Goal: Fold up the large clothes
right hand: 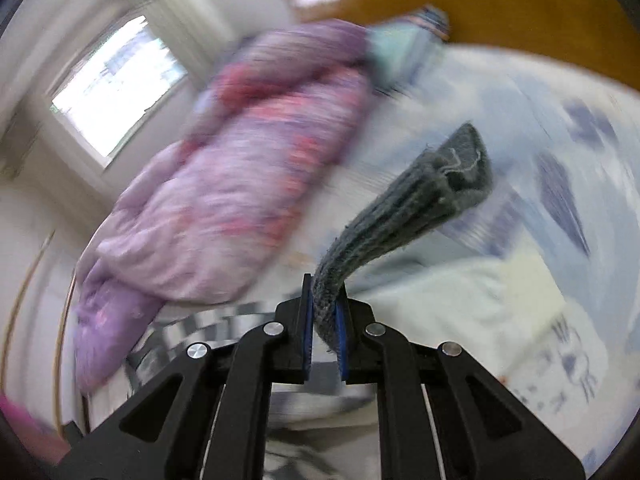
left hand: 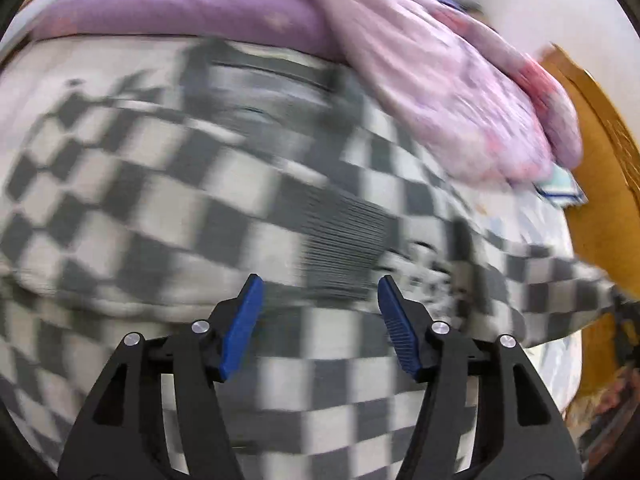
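Observation:
A large grey-and-white checkered garment (left hand: 200,200) lies spread over the bed and fills most of the left wrist view, with a grey ribbed band (left hand: 344,236) near its middle. My left gripper (left hand: 320,292) is open and empty just above the fabric, in front of that band. My right gripper (right hand: 325,300) is shut on the garment's grey ribbed cuff (right hand: 420,196), which sticks up and away between the fingers. A little checkered fabric (right hand: 208,324) shows below the right gripper. Both views are blurred by motion.
A bunched purple and pink floral quilt (left hand: 440,80) lies along the far side of the bed; it also shows in the right wrist view (right hand: 224,184). An orange-brown headboard (left hand: 600,184) stands at the right. A pale patterned sheet (right hand: 520,280) covers the bed. A window (right hand: 116,84) is at the left.

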Available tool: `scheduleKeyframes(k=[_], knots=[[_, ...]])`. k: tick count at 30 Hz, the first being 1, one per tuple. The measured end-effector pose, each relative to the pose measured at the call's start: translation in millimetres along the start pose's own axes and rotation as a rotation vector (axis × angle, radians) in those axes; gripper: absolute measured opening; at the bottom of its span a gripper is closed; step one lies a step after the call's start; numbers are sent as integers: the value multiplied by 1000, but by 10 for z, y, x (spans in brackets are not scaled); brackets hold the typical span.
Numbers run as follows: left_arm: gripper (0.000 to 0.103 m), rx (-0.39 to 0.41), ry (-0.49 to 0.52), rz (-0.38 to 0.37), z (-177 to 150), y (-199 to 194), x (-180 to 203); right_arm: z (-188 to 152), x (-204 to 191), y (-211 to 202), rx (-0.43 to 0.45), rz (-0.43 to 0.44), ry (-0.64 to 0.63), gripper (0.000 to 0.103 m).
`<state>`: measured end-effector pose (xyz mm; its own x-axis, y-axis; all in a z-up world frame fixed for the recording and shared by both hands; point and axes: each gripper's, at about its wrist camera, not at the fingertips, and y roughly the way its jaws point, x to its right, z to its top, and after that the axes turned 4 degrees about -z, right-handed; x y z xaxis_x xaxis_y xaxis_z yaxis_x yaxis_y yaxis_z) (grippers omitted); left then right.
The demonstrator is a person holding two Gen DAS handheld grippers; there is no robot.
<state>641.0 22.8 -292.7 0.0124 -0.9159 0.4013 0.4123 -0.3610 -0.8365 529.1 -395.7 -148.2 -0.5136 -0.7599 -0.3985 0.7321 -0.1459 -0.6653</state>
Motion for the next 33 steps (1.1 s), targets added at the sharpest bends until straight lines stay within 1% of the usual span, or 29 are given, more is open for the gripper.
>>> scheduleKeyframes(k=[2, 3, 5, 6, 10, 11, 12, 14, 15, 17, 18, 20, 21, 22, 24, 25, 27, 28, 29, 30, 31, 32, 33], knots=[[61, 24, -42, 49, 60, -206, -338, -27, -508, -86, 19, 87, -68, 9], [61, 28, -56, 57, 67, -280, -462, -58, -673, -98, 19, 117, -87, 9], [61, 52, -109, 90, 104, -499, -817, -197, -1156, -116, 0, 211, -130, 9], [61, 62, -123, 97, 103, -588, -950, -301, -1378, -100, -20, 259, -140, 9], [61, 86, -182, 125, 127, -940, -1493, -796, -2119, 35, -109, 354, -202, 9], [61, 88, -186, 129, 119, -996, -1568, -997, -2328, 80, -132, 377, -227, 9], [61, 88, -186, 138, 121, -1056, -1661, -1102, -2446, 119, -145, 378, -251, 9], [61, 88, -190, 141, 116, -1167, -1852, -1565, -2816, 245, -197, 362, -339, 9], [61, 90, -191, 149, 97, -1206, -1918, -1719, -2914, 300, -217, 365, -359, 9], [61, 92, -196, 152, 75, -1290, -2060, -2179, -3155, 493, -282, 329, -433, 9], [61, 94, -201, 151, 61, -1322, -2124, -2328, -3206, 566, -303, 318, -449, 9], [61, 89, -205, 157, 36, -1377, -2244, -2701, -3315, 785, -377, 267, -500, 9], [61, 87, -207, 159, 22, -1399, -2311, -2821, -3334, 863, -401, 256, -504, 12], [61, 82, -211, 163, 5, -1417, -2375, -2972, -3346, 982, -447, 232, -530, 13], [61, 77, -228, 157, -19, -1421, -2454, -3179, -3348, 1165, -500, 152, -595, 18], [61, 75, -240, 155, -28, -1426, -2488, -3235, -3352, 1157, -513, 136, -608, 19], [62, 79, -250, 148, -26, -1430, -2512, -3252, -3299, 1143, -518, 141, -615, 21], [65, 83, -253, 145, -16, -1423, -2508, -3220, -3266, 1101, -518, 161, -616, 24], [66, 83, -256, 141, -9, -1406, -2493, -3178, -3237, 1066, -527, 176, -614, 34], [66, 78, -256, 131, 8, -1379, -2472, -3148, -3215, 1014, -530, 189, -612, 42], [66, 76, -255, 126, 12, -1358, -2455, -3079, -3206, 942, -532, 216, -607, 45], [66, 75, -255, 119, 46, -1331, -2400, -3010, -3193, 899, -543, 240, -599, 53], [66, 77, -254, 109, 68, -1312, -2365, -2909, -3130, 847, -563, 265, -568, 57]])
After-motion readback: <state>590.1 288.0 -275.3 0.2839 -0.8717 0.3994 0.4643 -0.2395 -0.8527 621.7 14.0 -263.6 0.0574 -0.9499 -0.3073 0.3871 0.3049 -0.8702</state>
